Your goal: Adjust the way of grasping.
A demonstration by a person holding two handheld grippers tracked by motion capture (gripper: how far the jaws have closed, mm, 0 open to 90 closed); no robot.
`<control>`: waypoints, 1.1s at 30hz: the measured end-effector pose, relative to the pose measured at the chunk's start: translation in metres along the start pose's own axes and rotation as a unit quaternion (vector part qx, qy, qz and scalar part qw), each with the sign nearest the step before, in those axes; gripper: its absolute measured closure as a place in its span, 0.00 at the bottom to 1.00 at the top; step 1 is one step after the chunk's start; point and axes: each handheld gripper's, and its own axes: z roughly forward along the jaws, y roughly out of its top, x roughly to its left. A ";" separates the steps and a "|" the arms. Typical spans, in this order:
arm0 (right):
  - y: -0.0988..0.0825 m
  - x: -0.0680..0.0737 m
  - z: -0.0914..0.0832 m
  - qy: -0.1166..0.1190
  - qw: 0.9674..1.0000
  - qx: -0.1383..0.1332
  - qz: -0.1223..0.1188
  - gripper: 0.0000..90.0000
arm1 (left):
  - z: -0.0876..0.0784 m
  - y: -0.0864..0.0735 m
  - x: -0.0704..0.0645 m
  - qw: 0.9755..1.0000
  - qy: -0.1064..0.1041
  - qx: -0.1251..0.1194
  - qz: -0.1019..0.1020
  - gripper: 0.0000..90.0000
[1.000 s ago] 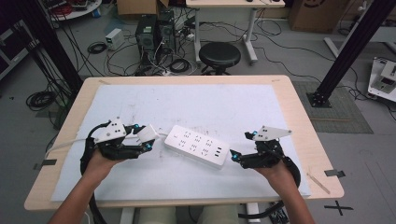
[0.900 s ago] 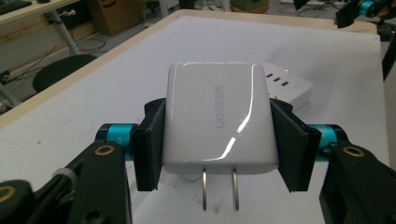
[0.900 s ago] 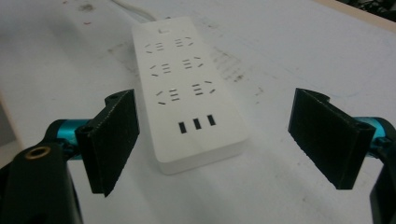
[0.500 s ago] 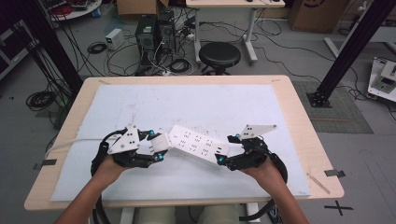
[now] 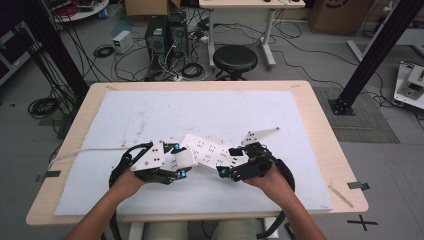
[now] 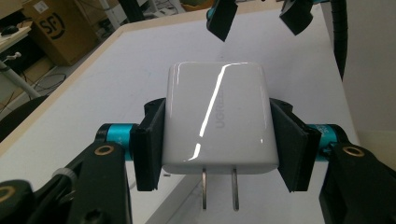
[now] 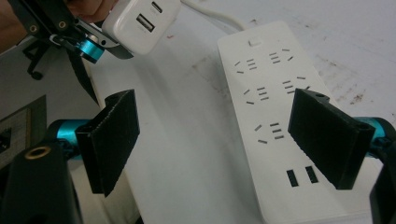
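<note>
the left hand-held gripper [image 6: 217, 140] clamps a white charger [image 6: 218, 123] just beside the power strip [image 7: 275, 116]; the right hand-held gripper [image 7: 229, 140] stands released over that strip.

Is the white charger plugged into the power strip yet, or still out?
Out. The charger is clamped in the left gripper with both prongs bare, apart from the power strip lying on the table.
</note>
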 end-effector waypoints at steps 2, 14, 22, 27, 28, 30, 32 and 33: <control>0.000 0.000 0.001 0.002 1.000 0.003 0.001 0.19 | 0.003 0.000 -0.001 1.000 -0.006 0.003 0.007 0.47; 0.004 -0.002 0.008 0.024 0.999 0.006 0.026 0.19 | 0.022 0.005 -0.007 0.999 -0.016 0.005 0.029 0.47; 0.007 -0.005 0.014 0.056 0.997 0.001 0.061 0.19 | 0.031 0.009 -0.012 0.999 -0.023 0.010 0.043 0.47; 0.007 -0.007 0.016 0.068 0.994 0.007 0.085 0.19 | 0.033 0.009 -0.011 0.999 -0.024 0.009 0.041 0.47; 0.007 -0.007 0.016 0.071 0.993 0.009 0.089 0.19 | 0.034 0.009 -0.011 0.999 -0.025 0.009 0.042 0.47; 0.007 -0.008 0.017 0.079 0.992 0.009 0.102 0.19 | 0.035 0.009 -0.012 0.999 -0.026 0.007 0.042 0.47; 0.008 -0.009 0.018 0.086 0.989 0.008 0.117 0.19 | 0.036 0.010 -0.013 0.999 -0.029 0.006 0.043 0.47; 0.008 -0.009 0.018 0.089 0.989 0.009 0.122 0.19 | 0.037 0.010 -0.014 0.999 -0.029 0.006 0.044 0.47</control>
